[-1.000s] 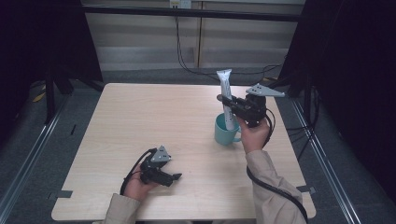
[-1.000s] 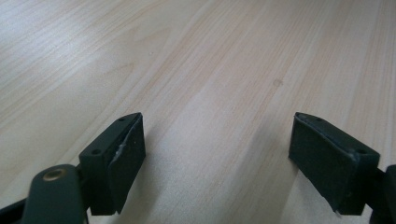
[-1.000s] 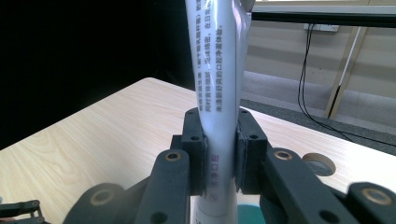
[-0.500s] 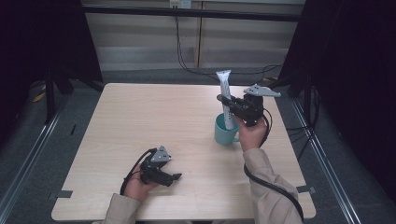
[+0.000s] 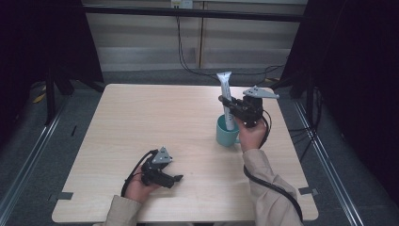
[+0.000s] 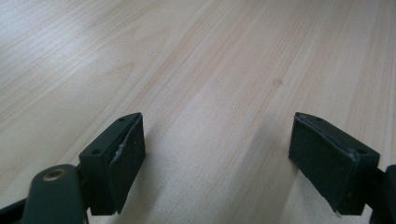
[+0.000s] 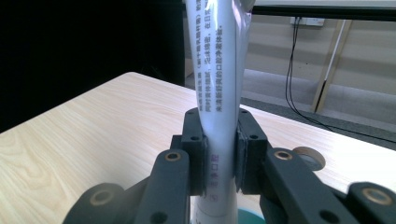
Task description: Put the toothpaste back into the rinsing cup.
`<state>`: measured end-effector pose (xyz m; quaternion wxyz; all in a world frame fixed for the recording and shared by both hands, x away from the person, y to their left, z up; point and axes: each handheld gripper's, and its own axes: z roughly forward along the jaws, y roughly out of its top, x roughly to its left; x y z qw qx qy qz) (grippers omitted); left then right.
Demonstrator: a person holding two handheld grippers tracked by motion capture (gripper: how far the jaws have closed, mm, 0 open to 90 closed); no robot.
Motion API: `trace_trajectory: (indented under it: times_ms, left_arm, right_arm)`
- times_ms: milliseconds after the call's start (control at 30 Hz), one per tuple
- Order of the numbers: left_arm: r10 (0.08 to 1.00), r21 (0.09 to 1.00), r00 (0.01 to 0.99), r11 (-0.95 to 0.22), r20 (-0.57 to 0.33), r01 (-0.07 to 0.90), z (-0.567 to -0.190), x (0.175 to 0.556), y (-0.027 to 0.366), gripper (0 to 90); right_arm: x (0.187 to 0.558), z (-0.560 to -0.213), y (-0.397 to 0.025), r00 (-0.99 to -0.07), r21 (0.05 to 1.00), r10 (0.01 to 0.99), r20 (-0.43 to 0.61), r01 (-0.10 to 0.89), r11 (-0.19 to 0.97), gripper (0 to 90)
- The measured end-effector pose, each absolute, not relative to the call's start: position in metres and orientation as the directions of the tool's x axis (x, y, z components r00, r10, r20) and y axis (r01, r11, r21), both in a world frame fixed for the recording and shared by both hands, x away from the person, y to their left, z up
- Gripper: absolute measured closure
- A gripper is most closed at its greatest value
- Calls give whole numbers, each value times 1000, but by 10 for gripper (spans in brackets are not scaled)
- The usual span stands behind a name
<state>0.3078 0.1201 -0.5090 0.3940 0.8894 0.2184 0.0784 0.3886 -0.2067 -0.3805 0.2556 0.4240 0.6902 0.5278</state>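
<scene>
A white tube (image 5: 226, 96) with printed text stands upright, its lower end inside a teal mug (image 5: 227, 134) at the table's right side. My right gripper (image 5: 227, 101) is shut on the tube above the mug's rim; in the right gripper view (image 7: 219, 156) both pads squeeze the tube (image 7: 218, 70), and a sliver of the mug (image 7: 247, 215) shows below. My left gripper (image 5: 175, 179) rests low on the table near the front edge, left of centre. In the left gripper view (image 6: 217, 158) its jaws stand wide apart with bare wood between them.
The light wooden table (image 5: 150, 122) has bare room across its left and middle. Black cables (image 5: 188, 61) hang behind the far edge. A cable (image 5: 263, 181) trails from my right gripper along the sleeve. Dark frame posts stand at both sides.
The right gripper with the tube has shifted slightly; the tube stays upright in the mug. The left gripper has not moved.
</scene>
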Motion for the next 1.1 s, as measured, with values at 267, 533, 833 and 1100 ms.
trace_trajectory:
  times_ms: [267, 533, 833, 1100]
  left_arm:
    - [450, 734, 893, -595, -33, 327, -509, 308, 120, 183]
    - [451, 737, 892, -591, -35, 328, -509, 308, 120, 183]
    - [451, 737, 892, -591, -34, 327, -509, 308, 120, 183]
    - [451, 735, 892, -593, -34, 328, -509, 308, 120, 183]
  right_arm:
    - [391, -389, -206, -505, 944, 859, 88, 318, 90, 767]
    - [391, -396, -204, -502, 942, 862, 67, 317, 111, 765]
    - [390, -405, -205, -497, 938, 865, 60, 326, 122, 761]
    - [388, -414, -207, -490, 928, 869, 65, 351, 128, 757]
